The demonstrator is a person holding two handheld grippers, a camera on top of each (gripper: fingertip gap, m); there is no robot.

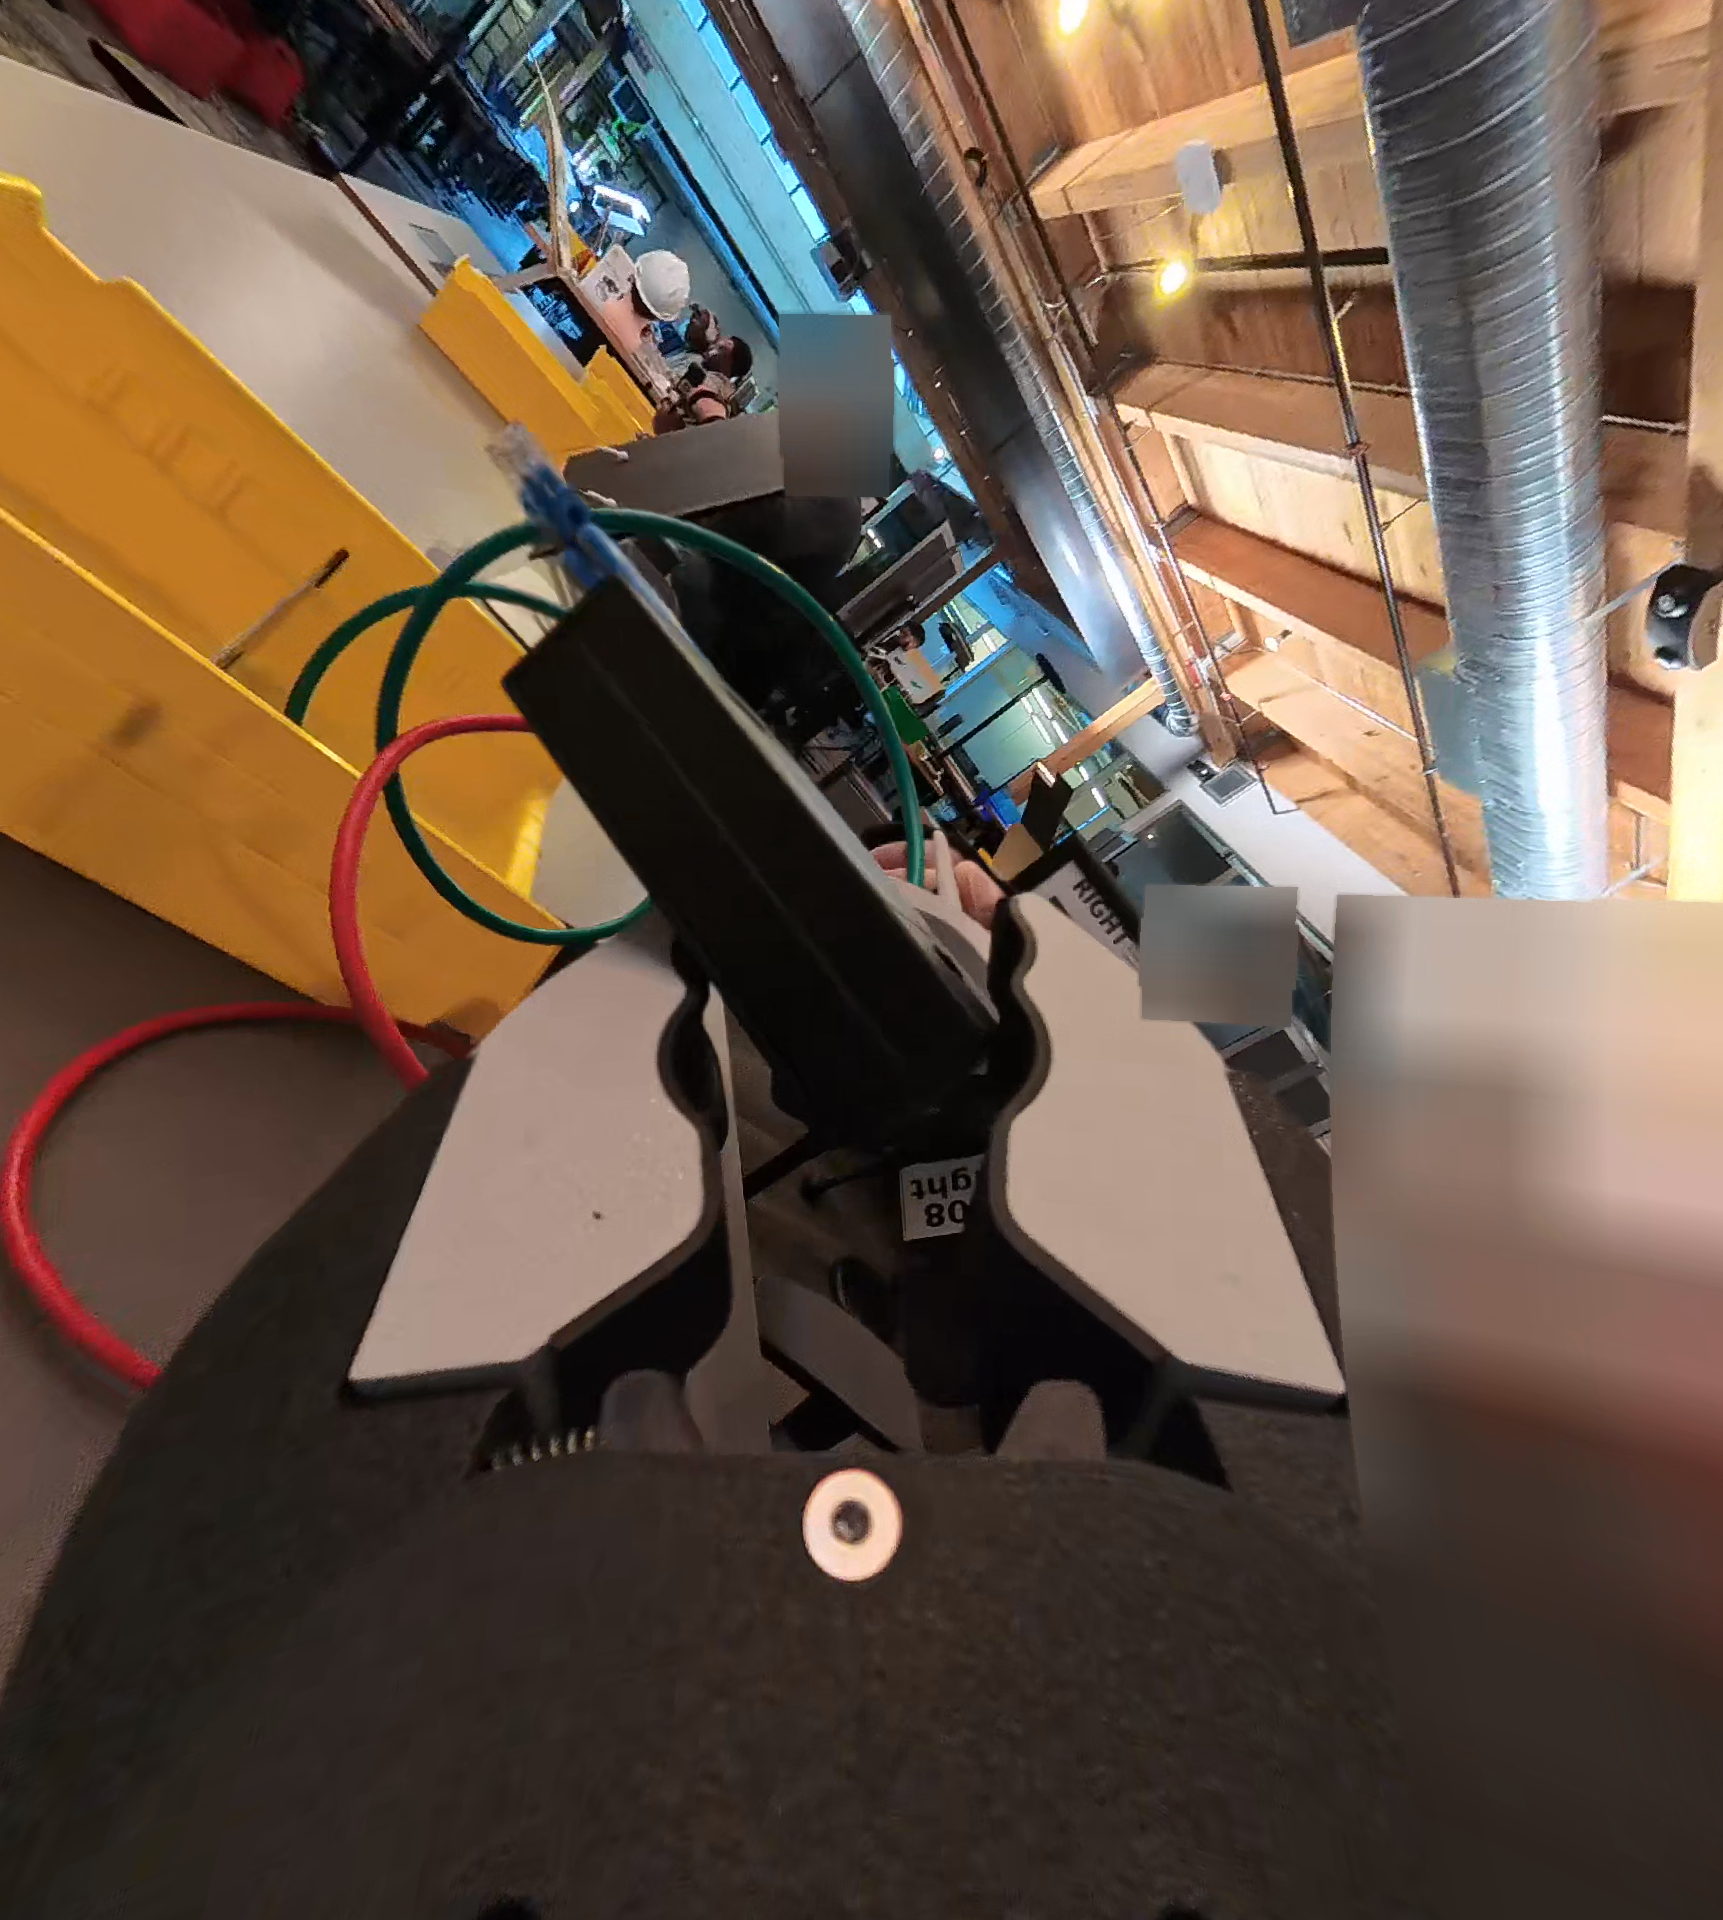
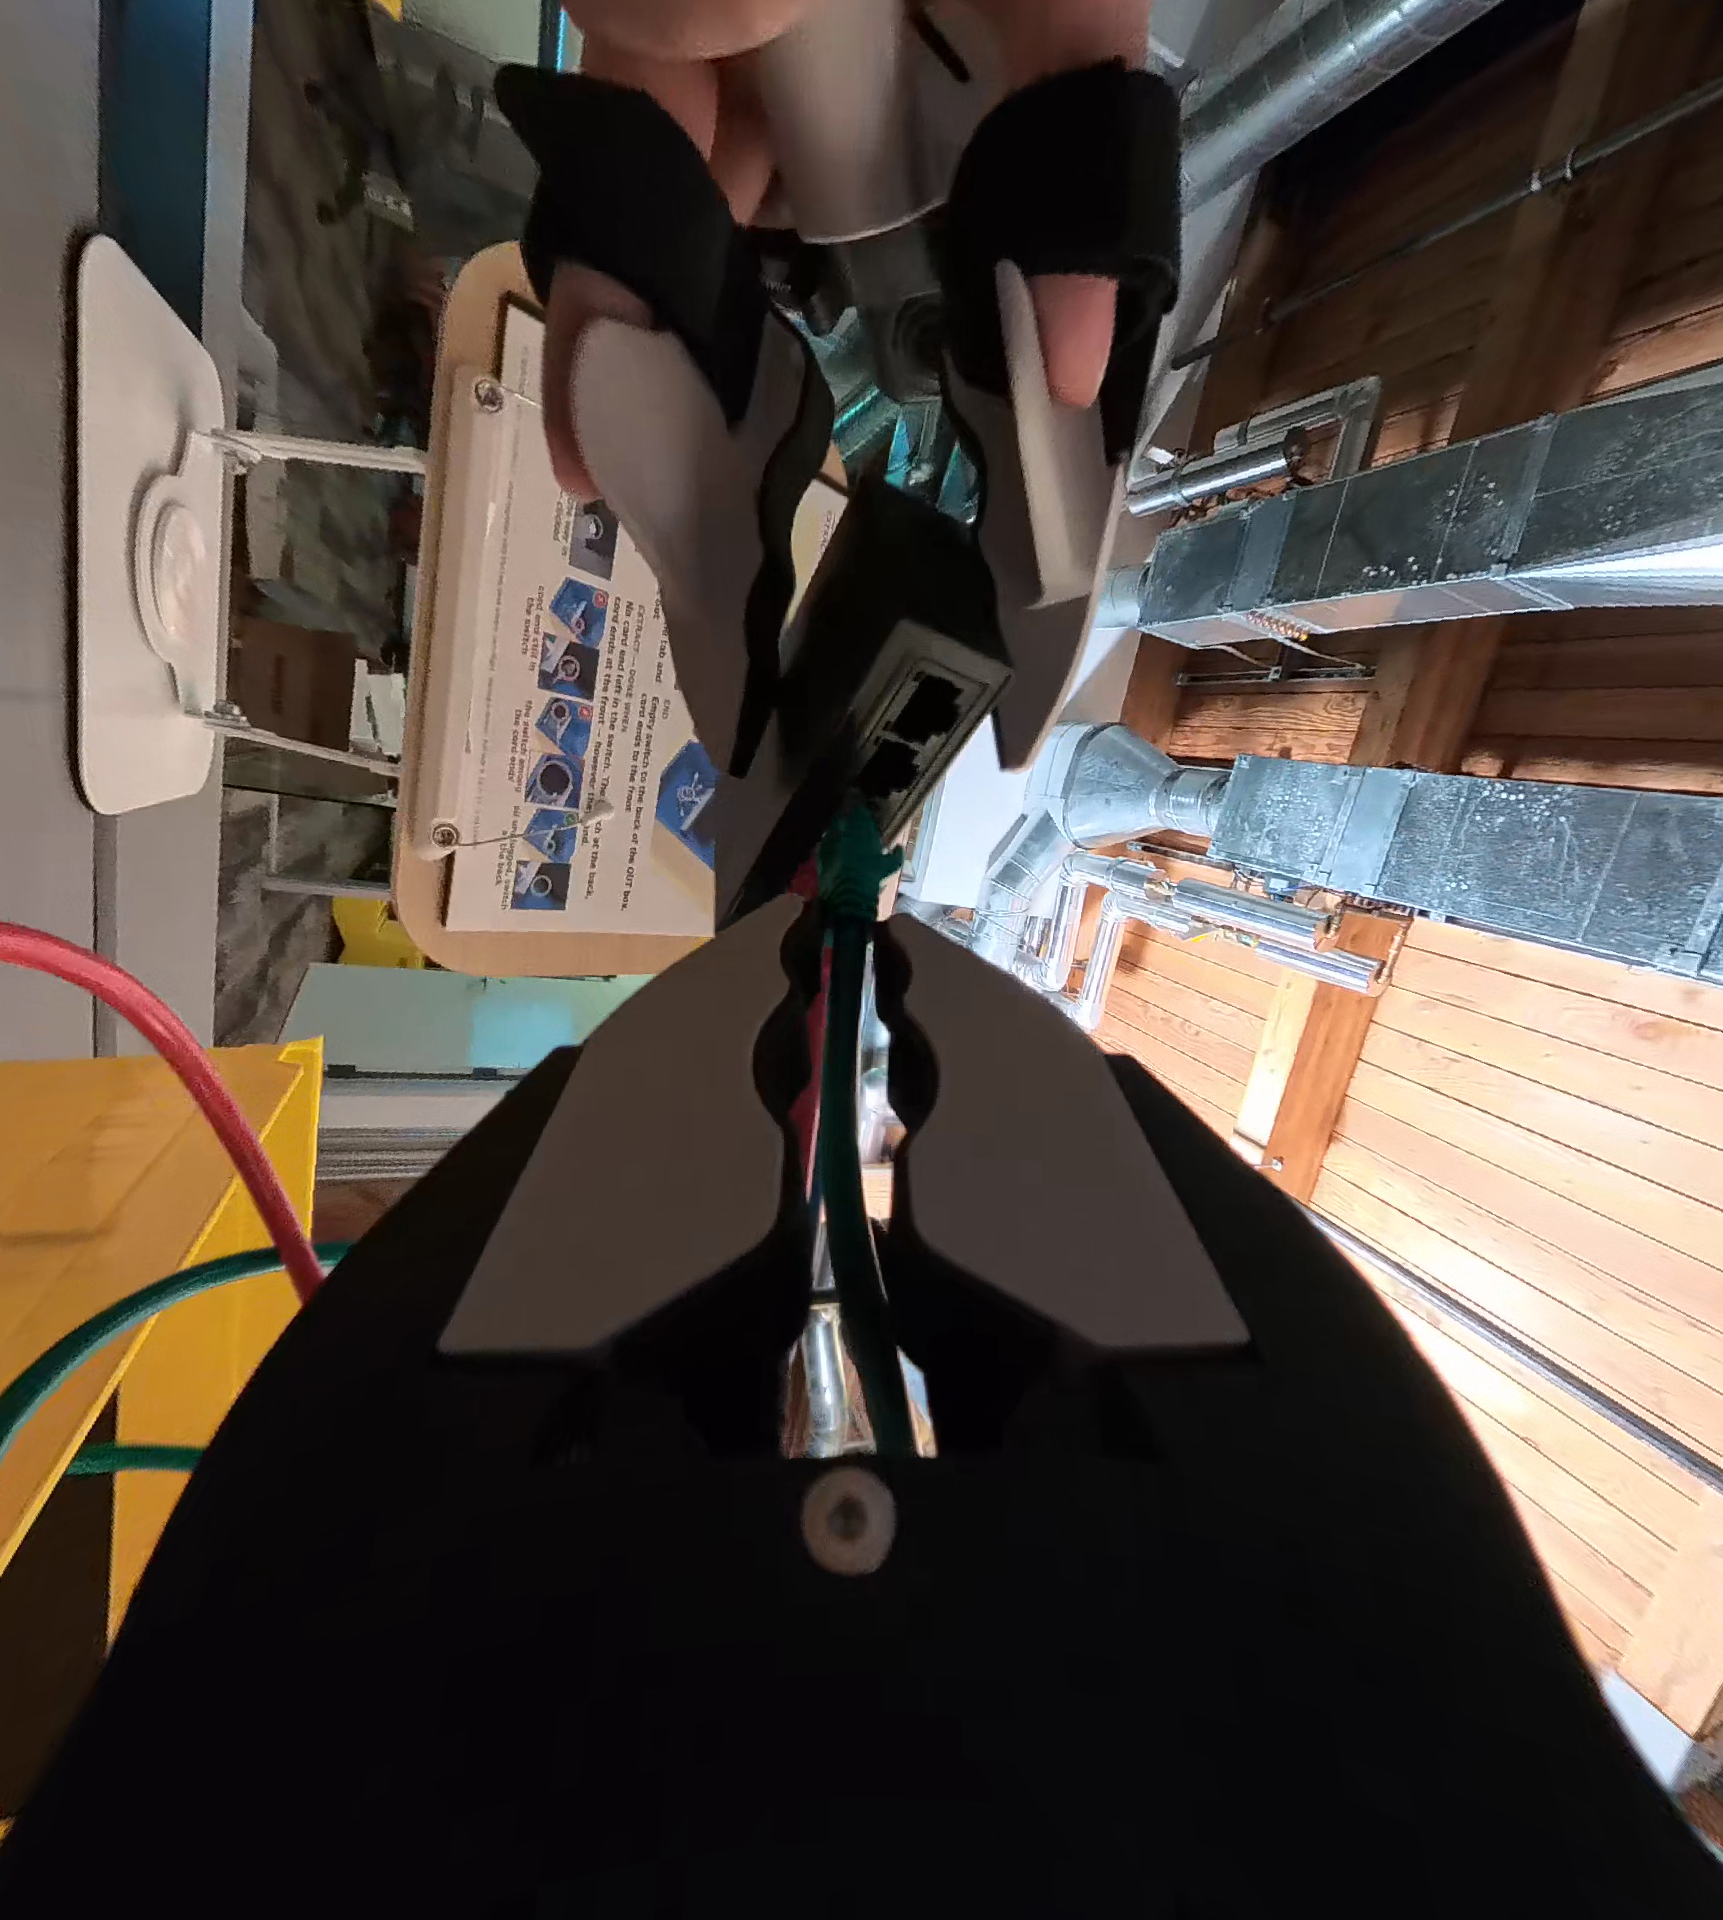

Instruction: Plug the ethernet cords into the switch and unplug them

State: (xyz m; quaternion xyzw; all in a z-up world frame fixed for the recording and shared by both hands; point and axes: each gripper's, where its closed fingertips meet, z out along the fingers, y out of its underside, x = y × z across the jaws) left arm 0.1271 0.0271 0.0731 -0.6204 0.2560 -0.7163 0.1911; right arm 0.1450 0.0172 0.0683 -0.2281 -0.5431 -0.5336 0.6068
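Observation:
My left gripper [image 1: 852, 966] is shut on the black switch [image 1: 732, 831] and holds it up off the table. In the right wrist view the left gripper [image 2: 883, 727] holds the switch [image 2: 888, 644] with its port face towards me; two upper ports are empty. My right gripper [image 2: 841, 935] is shut on the green cord [image 2: 852, 1143] just behind its plug [image 2: 852, 862], which meets the port face; I cannot tell if it is seated. A red cord [image 2: 161, 1039] runs beside it. In the left wrist view the green cord [image 1: 400, 707] and red cord [image 1: 358, 831] loop, and a blue cord's plug [image 1: 545, 499] sticks out past the switch's far end.
Yellow bins [image 1: 109, 520] stand on the dark table [image 1: 57, 1039] to the left, also in the right wrist view [image 2: 57, 1195]. An instruction sheet on a board [image 2: 545, 675] stands behind. People work far off in the background. Left and right tips are no more than a few centimetres apart.

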